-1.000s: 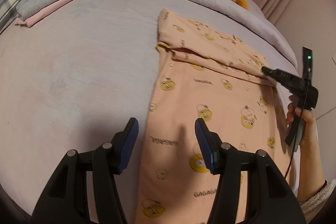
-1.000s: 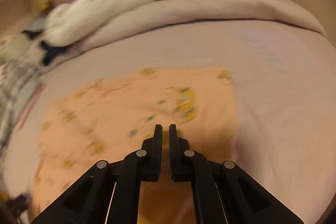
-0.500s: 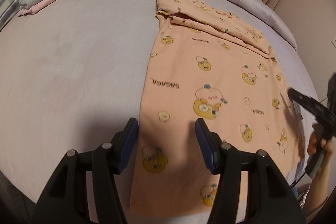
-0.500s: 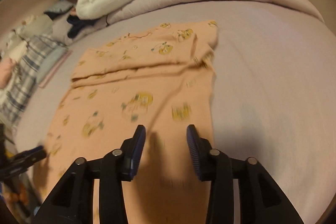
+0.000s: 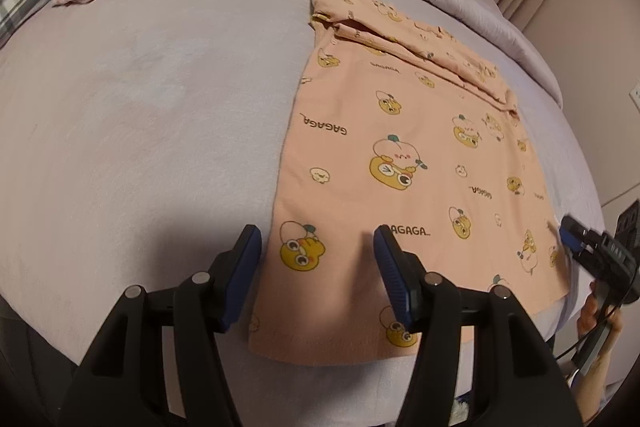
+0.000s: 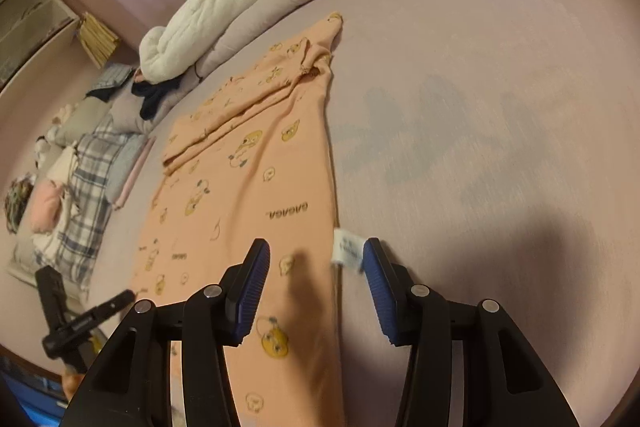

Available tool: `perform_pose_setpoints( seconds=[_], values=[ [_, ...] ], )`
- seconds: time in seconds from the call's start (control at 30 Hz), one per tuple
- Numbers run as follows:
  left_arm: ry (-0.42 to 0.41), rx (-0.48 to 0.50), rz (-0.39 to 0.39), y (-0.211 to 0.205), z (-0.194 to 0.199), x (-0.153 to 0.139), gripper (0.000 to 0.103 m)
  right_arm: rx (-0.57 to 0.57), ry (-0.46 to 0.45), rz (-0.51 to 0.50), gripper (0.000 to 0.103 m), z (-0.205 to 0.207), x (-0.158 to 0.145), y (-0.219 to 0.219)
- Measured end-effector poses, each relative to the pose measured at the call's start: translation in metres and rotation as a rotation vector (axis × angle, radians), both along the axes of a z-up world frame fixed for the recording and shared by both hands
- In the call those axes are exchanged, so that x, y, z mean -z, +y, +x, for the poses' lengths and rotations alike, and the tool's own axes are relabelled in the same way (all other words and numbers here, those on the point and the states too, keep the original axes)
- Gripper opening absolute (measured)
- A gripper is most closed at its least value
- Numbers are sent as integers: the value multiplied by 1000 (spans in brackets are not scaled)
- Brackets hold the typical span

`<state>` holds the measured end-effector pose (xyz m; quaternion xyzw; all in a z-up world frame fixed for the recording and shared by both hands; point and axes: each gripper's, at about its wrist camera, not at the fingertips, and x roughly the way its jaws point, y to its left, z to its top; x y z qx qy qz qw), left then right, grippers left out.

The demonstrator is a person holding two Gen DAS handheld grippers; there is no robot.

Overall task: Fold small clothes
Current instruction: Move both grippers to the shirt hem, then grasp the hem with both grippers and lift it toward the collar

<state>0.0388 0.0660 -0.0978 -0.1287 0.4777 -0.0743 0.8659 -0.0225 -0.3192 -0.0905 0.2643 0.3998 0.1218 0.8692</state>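
As you drew both hands back to the near hem | peach shirt [image 5: 404, 155] lay flat on the bed [image 5: 140, 115], top folded | right gripper [image 6: 316, 267] had just spread, nothing pinched | left gripper [image 5: 318, 247] stayed spread, empty | judged: next fold pending.

The white label [image 6: 347, 251] beside the peach garment [image 6: 256, 195] is too blurred to read (its print smears), and the garment's near hem runs past the picture's edge.
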Motion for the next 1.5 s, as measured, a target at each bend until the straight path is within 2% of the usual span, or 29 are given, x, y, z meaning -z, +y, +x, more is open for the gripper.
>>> perform_pose_setpoints(
  seconds=[0.2, 0.33, 0.43, 0.63, 0.77, 0.97, 1.13, 1.5],
  values=[
    [-7, -35, -66, 18, 0, -1, 58, -43, 23, 63, 49, -14, 6, -3],
    [1, -23, -132, 26, 0, 5, 61, -71, 15, 61, 54, -17, 8, 5],
    [-5, -7, -182, 28, 0, 5, 66, -96, 3, 49, 56, -17, 9, 15],
    [1, 70, -286, 19, 2, 6, 66, -130, -8, 68, 57, -8, 12, 29],
    [2, 130, -299, 7, 6, 8, 66, -137, -12, 133, 57, -2, 16, 28],
    [22, 131, -415, 10, 11, 14, 66, -141, -4, 247, 57, 11, 19, 20],
    [18, 147, -419, 5, 4, 13, 66, -144, -3, 239, 57, 12, 18, 26],
    [48, 181, -490, 5, -10, 16, 65, -231, 29, 226, 57, -16, 19, 29]
  ],
)
